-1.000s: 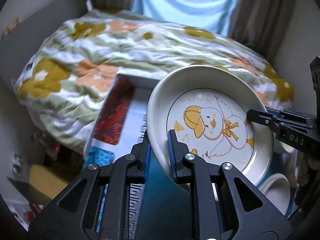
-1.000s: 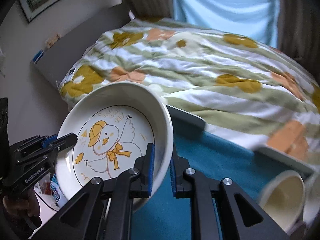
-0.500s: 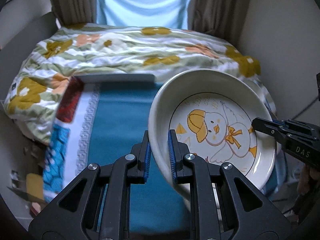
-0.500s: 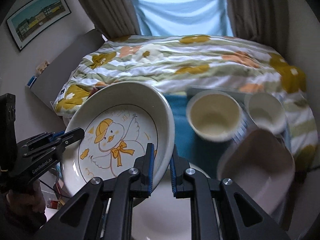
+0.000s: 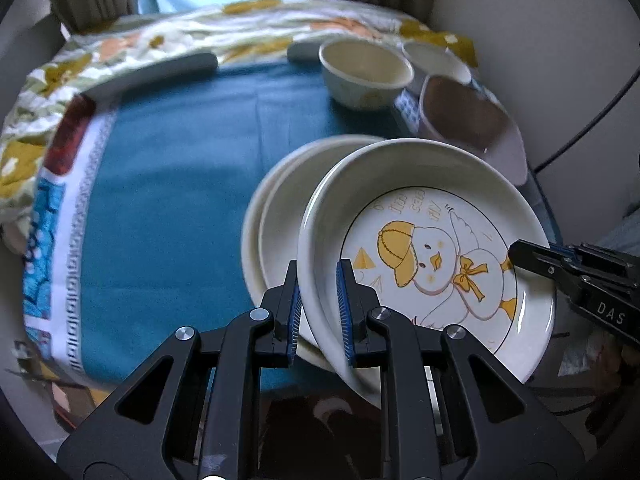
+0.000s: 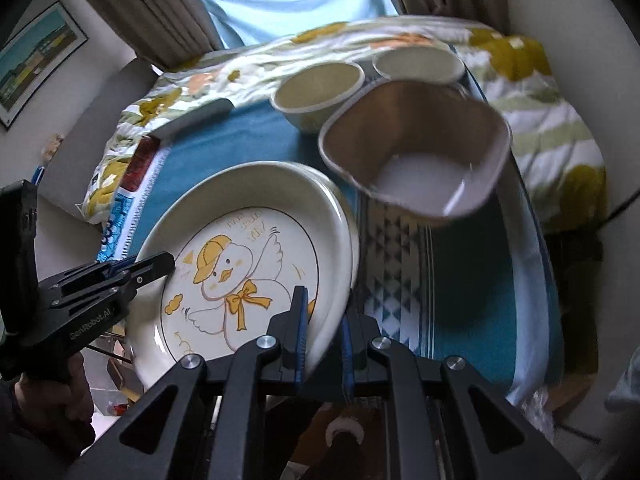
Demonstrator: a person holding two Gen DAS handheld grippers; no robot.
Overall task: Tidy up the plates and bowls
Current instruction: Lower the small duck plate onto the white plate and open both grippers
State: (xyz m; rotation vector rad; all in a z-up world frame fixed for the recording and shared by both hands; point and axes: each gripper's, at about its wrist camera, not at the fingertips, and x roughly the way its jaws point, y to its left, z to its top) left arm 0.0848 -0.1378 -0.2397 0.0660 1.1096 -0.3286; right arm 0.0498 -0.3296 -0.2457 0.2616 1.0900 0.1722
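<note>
Glossy round duck plate, clamped at opposite rims by left gripper and right gripper, hangs tilted over stacked cream plates on teal cloth; earlier, the bed's quilt lay behind it.

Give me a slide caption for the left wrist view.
Both grippers, left and right, carry the duck plate above plain stacked plates on a blue cloth.
</note>
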